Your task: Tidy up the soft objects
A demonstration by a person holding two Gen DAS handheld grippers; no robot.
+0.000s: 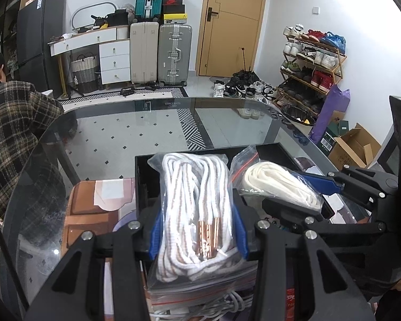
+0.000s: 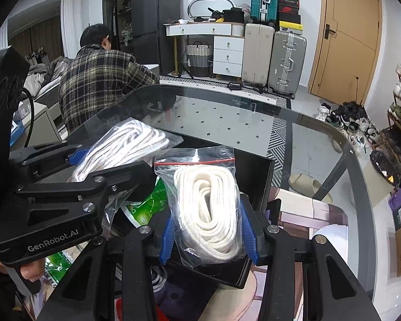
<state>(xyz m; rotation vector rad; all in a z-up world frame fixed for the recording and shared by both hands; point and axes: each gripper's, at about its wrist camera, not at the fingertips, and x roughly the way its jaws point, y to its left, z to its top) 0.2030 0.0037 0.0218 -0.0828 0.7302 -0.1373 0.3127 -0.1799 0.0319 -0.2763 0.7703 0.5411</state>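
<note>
My left gripper (image 1: 197,230) is shut on a clear bag of white rope with copper tips (image 1: 197,214), held over a black box (image 1: 275,149) on the glass table. My right gripper (image 2: 208,230) is shut on a clear zip bag of cream rope (image 2: 208,214), held over the same black box (image 2: 256,171). Each gripper shows in the other's view: the right one (image 1: 296,192) beside the left bag, the left one (image 2: 93,165) with its white rope bag (image 2: 128,144).
A glass table (image 1: 136,128) carries the box, a patterned mat (image 1: 93,208) and a green packet (image 2: 149,206). A person in a plaid shirt (image 2: 99,80) sits at the far left. Suitcases, drawers, a door and a shoe rack (image 1: 312,61) stand behind.
</note>
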